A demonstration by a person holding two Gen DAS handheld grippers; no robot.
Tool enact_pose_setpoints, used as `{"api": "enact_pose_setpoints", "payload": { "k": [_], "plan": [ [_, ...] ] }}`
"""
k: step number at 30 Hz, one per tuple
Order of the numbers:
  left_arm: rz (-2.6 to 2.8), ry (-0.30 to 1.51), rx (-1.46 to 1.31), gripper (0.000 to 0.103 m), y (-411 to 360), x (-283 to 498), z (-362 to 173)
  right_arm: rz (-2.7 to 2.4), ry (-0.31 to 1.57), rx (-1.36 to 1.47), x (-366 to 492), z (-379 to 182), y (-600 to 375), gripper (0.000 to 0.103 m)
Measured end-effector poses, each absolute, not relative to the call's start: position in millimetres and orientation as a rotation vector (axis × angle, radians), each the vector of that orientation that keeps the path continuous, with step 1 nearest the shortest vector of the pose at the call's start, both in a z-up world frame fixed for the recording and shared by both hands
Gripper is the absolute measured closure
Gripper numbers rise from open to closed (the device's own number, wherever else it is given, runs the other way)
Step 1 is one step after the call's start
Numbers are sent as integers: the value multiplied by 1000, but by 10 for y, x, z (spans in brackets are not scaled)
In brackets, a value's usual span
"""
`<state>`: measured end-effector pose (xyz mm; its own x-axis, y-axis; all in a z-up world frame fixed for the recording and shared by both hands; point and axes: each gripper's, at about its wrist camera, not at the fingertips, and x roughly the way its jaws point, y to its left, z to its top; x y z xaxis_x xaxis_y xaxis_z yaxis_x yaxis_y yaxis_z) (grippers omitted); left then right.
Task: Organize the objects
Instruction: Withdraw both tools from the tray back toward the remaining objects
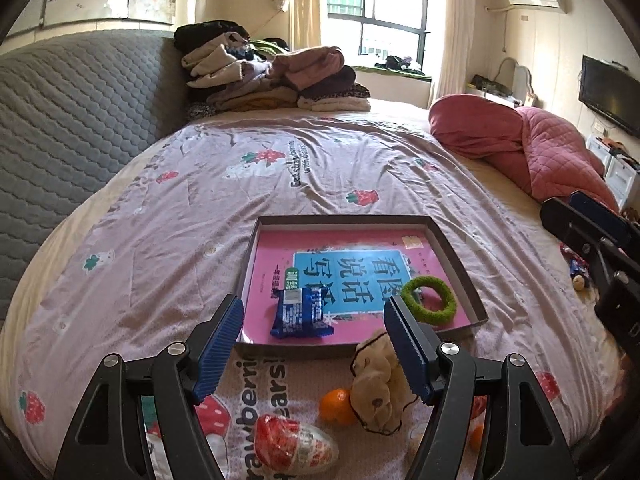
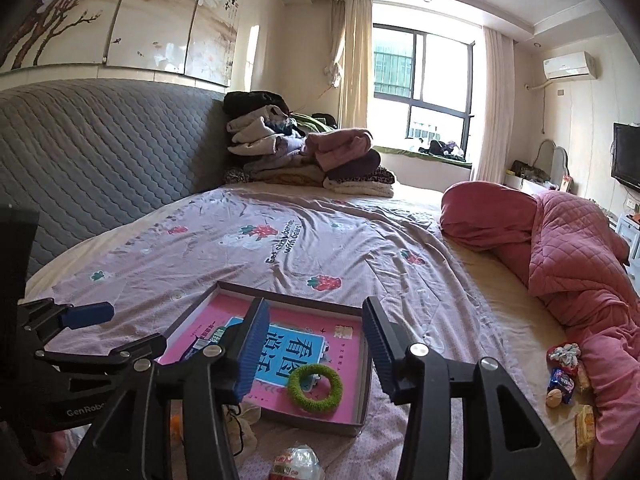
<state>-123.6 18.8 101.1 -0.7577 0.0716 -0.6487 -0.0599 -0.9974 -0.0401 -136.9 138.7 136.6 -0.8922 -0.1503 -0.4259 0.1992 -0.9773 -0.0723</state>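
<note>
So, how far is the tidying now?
Done: the pink book, blue snack packet and green ring lie in the tray. In hand: nothing; both tools are open. Left: the orange, beige plush and red-white packet on the bedsheet.

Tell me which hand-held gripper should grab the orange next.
Left. The orange lies just below the open left hand-held gripper, beside the plush toy; the right wrist view barely shows it.

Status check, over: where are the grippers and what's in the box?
Both grippers open, empty. Box holds book, blue snack pack, green ring. Orange outside.
</note>
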Motion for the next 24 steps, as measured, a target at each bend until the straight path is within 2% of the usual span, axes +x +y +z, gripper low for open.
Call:
{"api": "enact_pose_setpoints", "payload": {
  "k": [10,15,24],
  "plan": [
    [2866,-62,-1035,27,52,-974,987,-2893,142,655,-1162,1253,1513,54],
    [2866,-35,-1034,27,27,-843,965,-2897,108,657,-1006,1195,1599,48],
    [2838,-8,-1063,27,-7,-674,792,-2885,100,722,-773,958,1645,46]
  ]
}}
